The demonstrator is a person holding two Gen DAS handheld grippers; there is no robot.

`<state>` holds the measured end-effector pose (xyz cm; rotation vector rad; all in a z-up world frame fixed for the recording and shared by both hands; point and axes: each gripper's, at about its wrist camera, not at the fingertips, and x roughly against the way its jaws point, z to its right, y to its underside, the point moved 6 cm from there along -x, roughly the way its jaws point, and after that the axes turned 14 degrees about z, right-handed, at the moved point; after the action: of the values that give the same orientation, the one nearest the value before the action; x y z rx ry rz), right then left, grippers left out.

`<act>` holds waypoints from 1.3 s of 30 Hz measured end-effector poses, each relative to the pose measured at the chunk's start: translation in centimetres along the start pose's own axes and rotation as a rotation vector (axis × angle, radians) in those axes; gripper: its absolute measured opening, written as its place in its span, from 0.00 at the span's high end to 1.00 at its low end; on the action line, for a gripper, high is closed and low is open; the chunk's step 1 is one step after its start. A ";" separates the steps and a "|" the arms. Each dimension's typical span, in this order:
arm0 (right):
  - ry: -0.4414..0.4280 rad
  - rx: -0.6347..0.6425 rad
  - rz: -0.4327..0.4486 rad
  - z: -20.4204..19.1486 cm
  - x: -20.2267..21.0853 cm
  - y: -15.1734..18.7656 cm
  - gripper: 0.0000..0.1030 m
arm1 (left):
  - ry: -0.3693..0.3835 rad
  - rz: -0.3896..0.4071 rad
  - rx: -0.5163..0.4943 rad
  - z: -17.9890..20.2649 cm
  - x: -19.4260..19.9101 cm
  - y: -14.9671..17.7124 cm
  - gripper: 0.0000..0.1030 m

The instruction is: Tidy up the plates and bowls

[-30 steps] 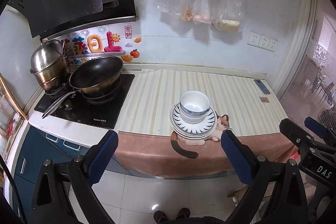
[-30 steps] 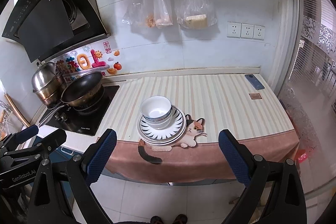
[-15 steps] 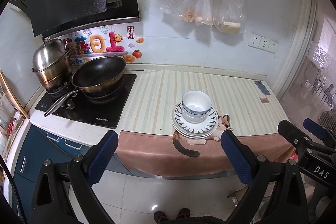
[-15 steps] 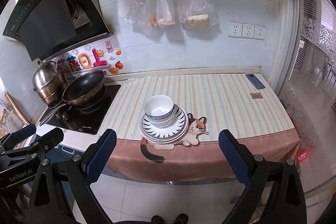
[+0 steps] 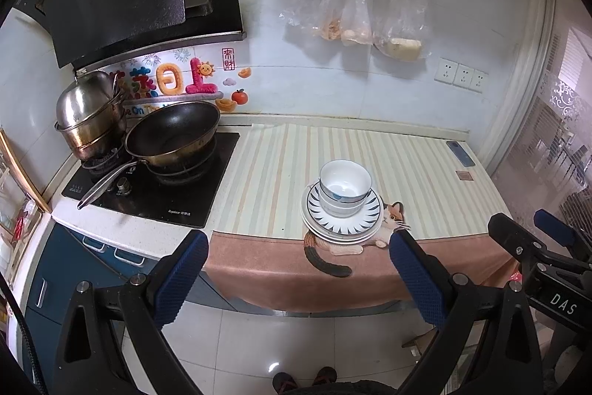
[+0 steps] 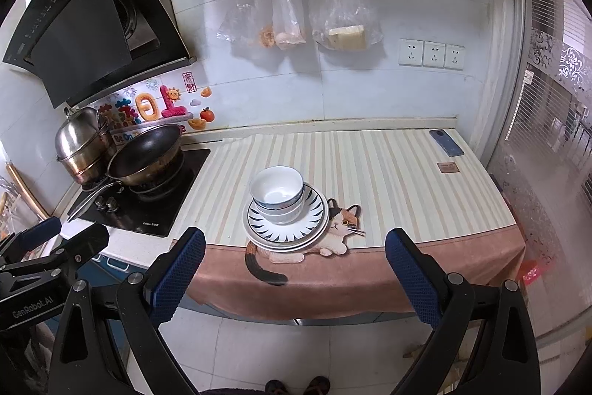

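Holding both grippers back from the counter (image 5: 281, 150), out over the floor, we carry nothing: the left gripper (image 5: 296, 269) stands with its jaws wide, and the right gripper (image 6: 294, 267) stands wide as well, each framing the stack from afar.

The stack is our landmark. Two bowls (image 6: 278, 193) sit nested, one inside the other, on top of the plates (image 6: 286, 228), which lie piled near the counter's front edge. A printed cat (image 6: 342, 224) on the cloth lies just right of the stack, a wok (image 5: 172, 136) on the hob sits well to its left, and a phone (image 6: 446, 142) lies far to its right and behind.

We judge that this fits either of two stages: dishes already gathered into one tidy pile and our grippers drawn clear, or a pile waiting to be taken apart and sorted. We cannot tell which from this. Any next reach would need care with smooth glazed rims and a stack that sits close to the edge.
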<state>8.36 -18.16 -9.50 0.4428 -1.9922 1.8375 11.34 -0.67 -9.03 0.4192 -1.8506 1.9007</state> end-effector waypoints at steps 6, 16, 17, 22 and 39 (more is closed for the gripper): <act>0.008 -0.001 0.000 0.1 0.1 0.1 0.03 | -0.001 0.000 0.001 0.0 0.0 0.1 0.02; 0.008 -0.008 -0.005 -0.3 0.3 0.6 0.03 | -0.001 -0.001 -0.001 -0.1 0.0 0.0 0.02; 0.010 -0.009 -0.006 -0.3 0.3 0.6 0.03 | 0.000 -0.001 -0.001 -0.1 0.0 0.0 0.02; 0.010 -0.009 -0.009 -0.3 0.1 0.6 0.03 | 0.000 0.000 0.000 -0.3 -0.1 -0.1 0.02; 0.014 -0.010 -0.009 -0.7 0.2 0.9 0.03 | -0.001 0.000 0.003 -0.8 -0.1 -0.1 0.02</act>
<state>7.81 -17.34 -10.09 0.4337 -1.9860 1.8197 11.50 0.13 -9.06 0.4208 -1.8490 1.9039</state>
